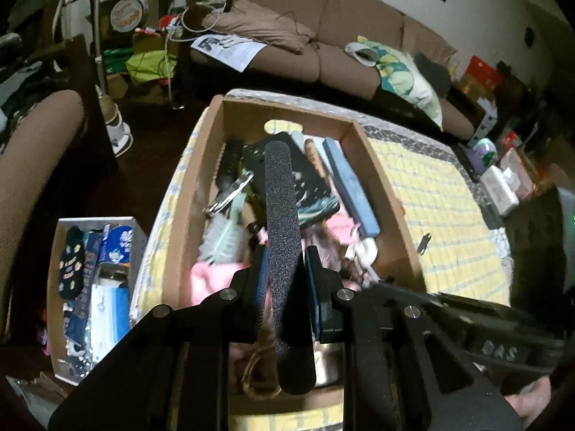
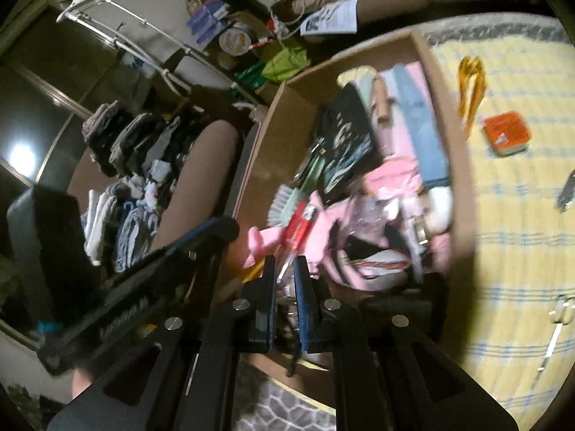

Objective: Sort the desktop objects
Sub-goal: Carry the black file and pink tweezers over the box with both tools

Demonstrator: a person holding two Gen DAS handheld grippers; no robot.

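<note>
My left gripper [image 1: 285, 256] is shut on a long black nail file [image 1: 284, 237] and holds it lengthwise above the cardboard box [image 1: 187, 194] full of mixed items: a hairbrush, nail clippers, a white brush, a dark notebook, a blue block and pink cloth. My right gripper [image 2: 285, 264] is nearly closed on a red-and-clear object [image 2: 300, 228], apparently a lighter, over the same box [image 2: 266, 151]. The left gripper's body [image 2: 151, 273] shows at the left of the right wrist view.
The box sits on a yellow checked cloth [image 1: 442, 194]. On the cloth lie an orange tin [image 2: 506, 135], an amber hair claw [image 2: 470, 86], a small metal tool [image 2: 566, 190] and scissors [image 2: 555, 327]. A second box of socks and packets [image 1: 93, 287] stands lower left. A sofa [image 1: 323, 36] is behind.
</note>
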